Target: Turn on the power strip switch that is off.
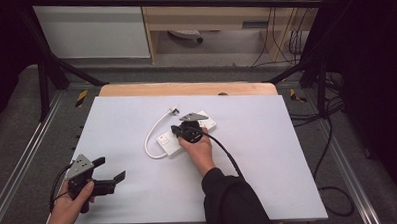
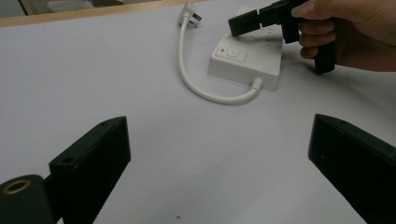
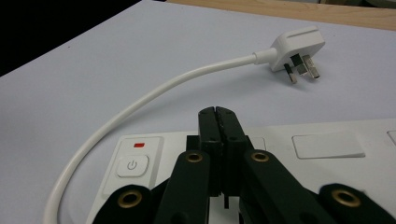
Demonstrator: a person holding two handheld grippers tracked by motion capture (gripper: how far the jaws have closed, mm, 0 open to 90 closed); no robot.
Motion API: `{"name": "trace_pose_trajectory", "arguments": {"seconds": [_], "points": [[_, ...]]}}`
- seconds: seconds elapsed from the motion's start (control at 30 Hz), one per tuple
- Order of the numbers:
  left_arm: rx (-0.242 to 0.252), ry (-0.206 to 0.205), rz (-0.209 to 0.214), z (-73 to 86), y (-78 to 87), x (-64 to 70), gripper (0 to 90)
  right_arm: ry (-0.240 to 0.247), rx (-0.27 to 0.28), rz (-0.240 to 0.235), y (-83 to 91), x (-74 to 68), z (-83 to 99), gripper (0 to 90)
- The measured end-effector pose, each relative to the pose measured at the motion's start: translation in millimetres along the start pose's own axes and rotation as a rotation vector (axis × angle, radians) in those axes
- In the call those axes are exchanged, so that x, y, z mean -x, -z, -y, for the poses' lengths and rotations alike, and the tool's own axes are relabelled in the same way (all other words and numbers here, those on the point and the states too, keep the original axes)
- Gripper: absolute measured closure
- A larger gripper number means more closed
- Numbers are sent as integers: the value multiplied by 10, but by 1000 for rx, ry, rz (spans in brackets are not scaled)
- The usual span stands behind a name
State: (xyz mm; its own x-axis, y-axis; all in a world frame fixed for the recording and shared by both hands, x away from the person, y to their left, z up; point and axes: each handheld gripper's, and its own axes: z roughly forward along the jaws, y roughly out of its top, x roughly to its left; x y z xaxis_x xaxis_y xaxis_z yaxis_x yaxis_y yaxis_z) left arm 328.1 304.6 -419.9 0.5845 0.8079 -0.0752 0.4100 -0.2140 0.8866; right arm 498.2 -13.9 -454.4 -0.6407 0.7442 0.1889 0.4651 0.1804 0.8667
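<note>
White power strip (image 1: 186, 135) lies at table centre, its cable (image 1: 153, 136) curling toward 11 o'clock to the loose plug (image 1: 175, 110) — unplugged, prongs bare. The right gripper (image 3: 218, 122), jaws pressed together and empty, rests over the strip's top, just right of the power button (image 3: 132, 165). The left gripper (image 1: 111, 170), jaws spread wide, waits at 8 o'clock. By appearance the work is barely begun.

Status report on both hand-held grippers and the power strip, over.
Right hand-held gripper shut, tips over the power strip. Left hand-held gripper open, idle near the table's front left. Plug lying loose on the table, cord curving clear of the jaws.
</note>
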Motion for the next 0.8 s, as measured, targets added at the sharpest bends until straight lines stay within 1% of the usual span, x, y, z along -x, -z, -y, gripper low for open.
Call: {"name": "trace_pose_trajectory", "arguments": {"seconds": [0.23, 0.3, 0.33, 0.53, 0.67, 0.8], "points": [[1, 1, 1, 0, -5, 6, 57, 0, 3, 1, -4, -3, 6, 900], [1, 2, 2, 1, -5, 8, 58, 5, -6, 1, -12, -3, 11, 900], [1, 2, 1, 1, -4, 8, 57, -4, 0, -4, -18, -17, 23, 900], [-2, -2, 4, 1, -1, 7, 58, -2, 1, -13, -36, -35, 26, 900], [-2, -3, 4, 0, 1, 7, 58, -5, 3, -14, -40, -40, 29, 900], [-1, -4, 4, 0, 0, 9, 57, 2, 3, -9, -40, -47, 29, 900]]}}
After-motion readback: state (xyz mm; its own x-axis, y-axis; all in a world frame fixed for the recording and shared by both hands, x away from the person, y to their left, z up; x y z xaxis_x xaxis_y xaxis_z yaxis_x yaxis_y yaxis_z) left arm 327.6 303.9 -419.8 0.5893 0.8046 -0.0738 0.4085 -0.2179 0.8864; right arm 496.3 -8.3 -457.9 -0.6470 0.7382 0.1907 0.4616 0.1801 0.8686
